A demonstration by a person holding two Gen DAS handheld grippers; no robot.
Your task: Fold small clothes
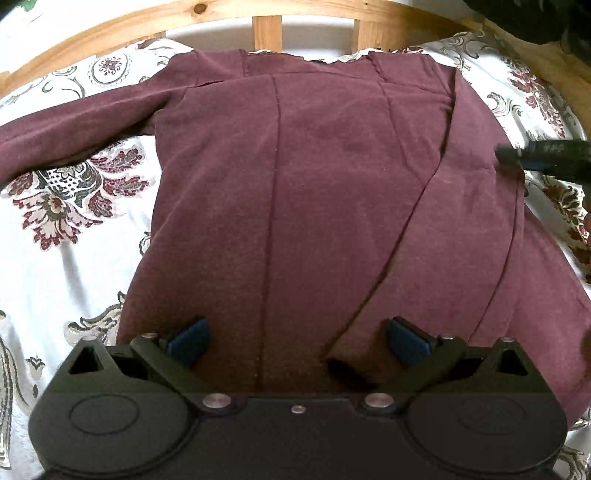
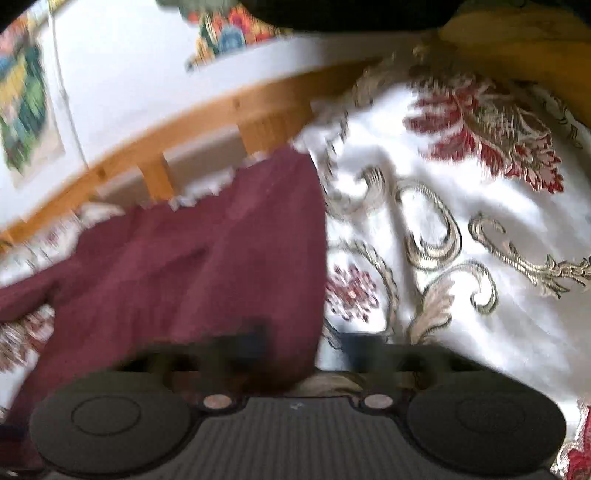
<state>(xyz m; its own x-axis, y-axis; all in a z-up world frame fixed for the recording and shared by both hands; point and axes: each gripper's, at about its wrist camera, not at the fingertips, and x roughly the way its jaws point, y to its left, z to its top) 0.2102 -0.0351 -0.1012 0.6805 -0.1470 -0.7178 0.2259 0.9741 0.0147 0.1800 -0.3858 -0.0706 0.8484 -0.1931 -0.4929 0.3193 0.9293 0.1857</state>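
Because the maroon long-sleeved top [image 1: 314, 192] lies flat on the patterned bedspread [image 1: 74, 258] with its long axis running from the hem nearest the left gripper [image 1: 297, 341] to the neckline by the wooden bed rail [image 1: 266, 29], the coming fold turns on the one sleeve that is not yet folded in. In the left wrist view, the sleeve on the right side of the garment is already laid diagonally across the body, its cuff close to the gripper's right finger. The other sleeve [image 1: 74, 122] extends sideways over the bedspread, well apart from both grippers. The left gripper hangs over the hem, jaws spread wide, nothing between the blue pads [image 1: 188, 341]. The right gripper [image 2: 303, 343] sits at the garment's side edge; motion blur hides its fingers, so its state cannot be determined. The left gripper appears nearer to the extended sleeve and is judged the likelier one to fold it in.
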